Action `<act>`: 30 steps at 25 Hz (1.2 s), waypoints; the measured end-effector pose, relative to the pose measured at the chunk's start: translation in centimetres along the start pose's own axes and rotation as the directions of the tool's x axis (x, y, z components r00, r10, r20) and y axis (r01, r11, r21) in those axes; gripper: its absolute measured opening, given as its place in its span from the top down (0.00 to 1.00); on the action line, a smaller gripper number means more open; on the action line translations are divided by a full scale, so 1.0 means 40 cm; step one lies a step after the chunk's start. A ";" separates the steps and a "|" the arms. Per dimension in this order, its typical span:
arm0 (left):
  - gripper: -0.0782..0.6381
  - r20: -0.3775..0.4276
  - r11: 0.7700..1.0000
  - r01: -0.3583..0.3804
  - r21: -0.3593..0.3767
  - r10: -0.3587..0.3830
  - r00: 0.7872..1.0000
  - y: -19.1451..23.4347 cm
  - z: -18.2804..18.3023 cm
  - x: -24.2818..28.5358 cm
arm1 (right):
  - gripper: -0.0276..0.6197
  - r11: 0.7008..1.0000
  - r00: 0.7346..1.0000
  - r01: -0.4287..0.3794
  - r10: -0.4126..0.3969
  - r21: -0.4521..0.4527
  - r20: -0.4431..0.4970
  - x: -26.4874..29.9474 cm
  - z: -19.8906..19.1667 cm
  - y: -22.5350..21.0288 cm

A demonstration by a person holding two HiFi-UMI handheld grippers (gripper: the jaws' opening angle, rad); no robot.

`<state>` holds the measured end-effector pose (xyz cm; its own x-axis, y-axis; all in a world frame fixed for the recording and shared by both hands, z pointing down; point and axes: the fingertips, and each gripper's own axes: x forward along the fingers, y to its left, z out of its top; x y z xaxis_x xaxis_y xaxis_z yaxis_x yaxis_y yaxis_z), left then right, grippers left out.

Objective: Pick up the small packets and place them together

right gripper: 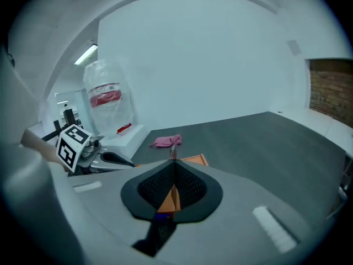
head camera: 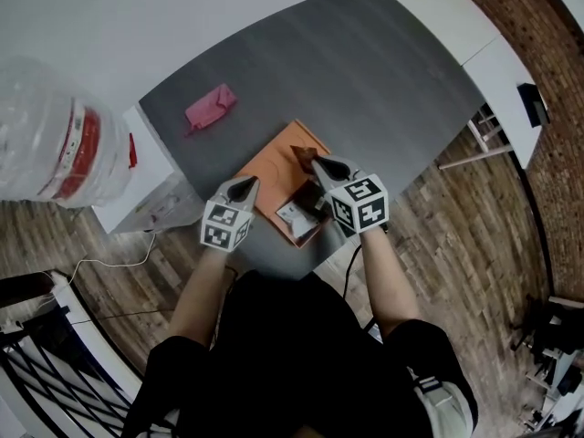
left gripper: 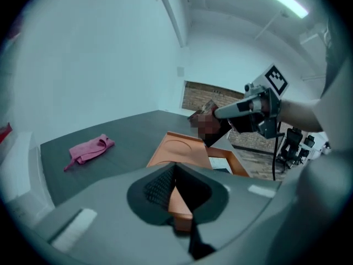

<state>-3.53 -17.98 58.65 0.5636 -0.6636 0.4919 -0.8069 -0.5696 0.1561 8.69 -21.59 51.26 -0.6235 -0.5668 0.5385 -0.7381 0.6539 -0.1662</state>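
Right gripper (head camera: 314,161) clamps a brown packet (head camera: 299,154) over the orange tray (head camera: 274,167). Left gripper (head camera: 253,182) closed, empty. Bottle label (head camera: 80,149), upper left, illegible.

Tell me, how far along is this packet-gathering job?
Partway, it seems. What looks like a white packet already lies in the orange tray. The right gripper holds a brown packet above the tray. Left to do: setting it beside the white one.
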 end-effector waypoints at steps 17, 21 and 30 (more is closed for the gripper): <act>0.89 -0.016 0.999 -0.036 0.040 0.036 0.999 -0.001 -0.020 -0.064 | 0.95 0.918 0.991 0.114 -0.131 0.380 0.020 0.151 -0.053 -0.073; 0.89 -0.024 0.999 -0.029 0.043 0.030 0.999 -0.011 -0.028 -0.062 | 0.91 0.915 0.984 0.171 -0.175 0.365 -0.021 0.170 -0.085 -0.090; 0.89 -0.036 0.999 -0.031 0.038 0.033 0.999 -0.017 -0.033 -0.065 | 0.68 0.925 0.967 0.255 -0.243 0.283 -0.078 0.177 -0.111 -0.116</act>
<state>-4.67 -15.24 58.40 0.5301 -0.6639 0.5274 -0.8170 -0.5664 0.1082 8.83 -26.41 59.50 -0.4037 -0.6678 0.6254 -0.9143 0.3184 -0.2502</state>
